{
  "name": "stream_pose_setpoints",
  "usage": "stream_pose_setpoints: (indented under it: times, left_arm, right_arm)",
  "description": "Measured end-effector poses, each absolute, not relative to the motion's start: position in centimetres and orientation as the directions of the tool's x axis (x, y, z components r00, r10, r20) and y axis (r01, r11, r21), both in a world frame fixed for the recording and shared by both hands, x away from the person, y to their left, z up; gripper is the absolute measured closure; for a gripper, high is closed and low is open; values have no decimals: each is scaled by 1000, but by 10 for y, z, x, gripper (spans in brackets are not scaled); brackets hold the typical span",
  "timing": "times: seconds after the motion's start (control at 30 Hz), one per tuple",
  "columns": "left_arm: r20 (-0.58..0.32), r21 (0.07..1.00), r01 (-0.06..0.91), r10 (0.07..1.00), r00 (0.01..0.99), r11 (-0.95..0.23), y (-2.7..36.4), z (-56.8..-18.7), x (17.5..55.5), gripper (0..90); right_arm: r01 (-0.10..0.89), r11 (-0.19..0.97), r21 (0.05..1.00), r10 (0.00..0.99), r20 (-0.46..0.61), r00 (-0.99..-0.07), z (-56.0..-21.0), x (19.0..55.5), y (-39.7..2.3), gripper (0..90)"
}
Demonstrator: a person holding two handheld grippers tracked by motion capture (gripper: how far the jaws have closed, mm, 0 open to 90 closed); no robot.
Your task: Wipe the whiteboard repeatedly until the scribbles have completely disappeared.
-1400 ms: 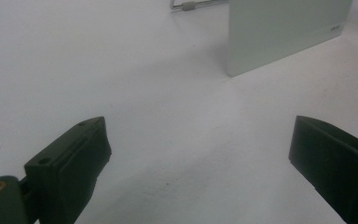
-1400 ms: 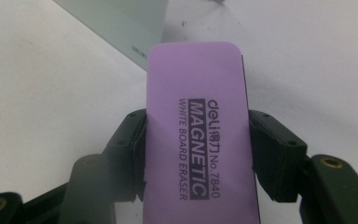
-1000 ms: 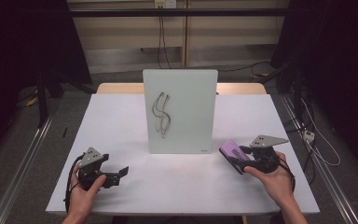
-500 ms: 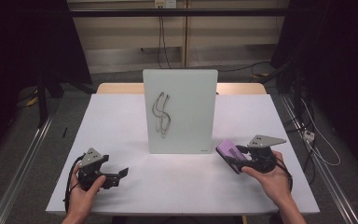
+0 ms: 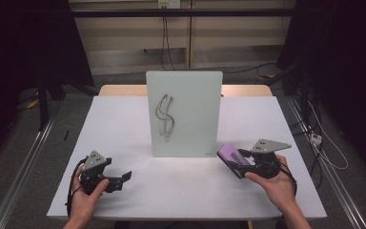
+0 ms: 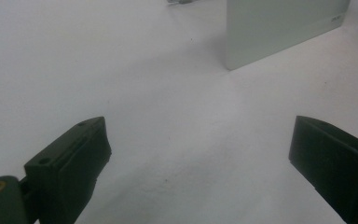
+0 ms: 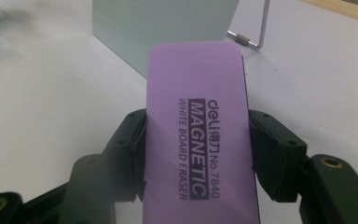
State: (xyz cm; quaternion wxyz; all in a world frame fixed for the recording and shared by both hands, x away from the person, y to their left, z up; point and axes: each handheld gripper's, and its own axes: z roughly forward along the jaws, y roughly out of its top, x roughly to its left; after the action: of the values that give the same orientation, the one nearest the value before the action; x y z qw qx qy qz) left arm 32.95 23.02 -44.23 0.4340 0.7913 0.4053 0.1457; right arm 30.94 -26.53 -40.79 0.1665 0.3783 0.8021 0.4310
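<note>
A small whiteboard (image 5: 183, 114) stands upright mid-table with a dark scribble (image 5: 164, 117) drawn on its left half. My right gripper (image 5: 232, 161) is shut on a purple magnetic whiteboard eraser (image 5: 229, 155), held just right of the board's lower corner. In the right gripper view the eraser (image 7: 198, 121) lies lengthwise between both pads (image 7: 272, 149), pointing at the board's edge (image 7: 163, 28). My left gripper (image 5: 124, 177) rests at the table's front left, open. Its jaws stand wide apart over bare table (image 6: 186, 130) in the left gripper view, with the board's bottom corner (image 6: 279, 28) ahead.
The white table (image 5: 124, 119) has a wooden strip along its far edge (image 5: 248, 89). A metal stand leg (image 7: 256, 32) props the board from behind. Dark floor, rails and cables surround the table.
My right gripper with the eraser has shifted slightly left toward the board's lower right corner. The left gripper has stayed where it was.
</note>
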Motion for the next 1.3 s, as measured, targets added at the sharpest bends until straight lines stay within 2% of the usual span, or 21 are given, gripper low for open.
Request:
stream_pose_setpoints:
  times: [0.53, 0.87, 1.3]
  left_arm:
    - [-126, 799, 533, 788, 603, -280, 238, -444, 325, 51]
    - [-117, 797, 532, 789, 603, -288, 239, -443, 316, 51]
    - [-110, 792, 539, 802, 586, -286, 240, -442, 313, 50]
  right_arm:
    - [392, 353, 850, 690, 46, -722, -394, 317, -237, 416]
    - [319, 378, 869, 629, 12, -777, -378, 335, -203, 417]
    - [281, 355, 892, 633, -8, -774, -374, 343, -192, 416]
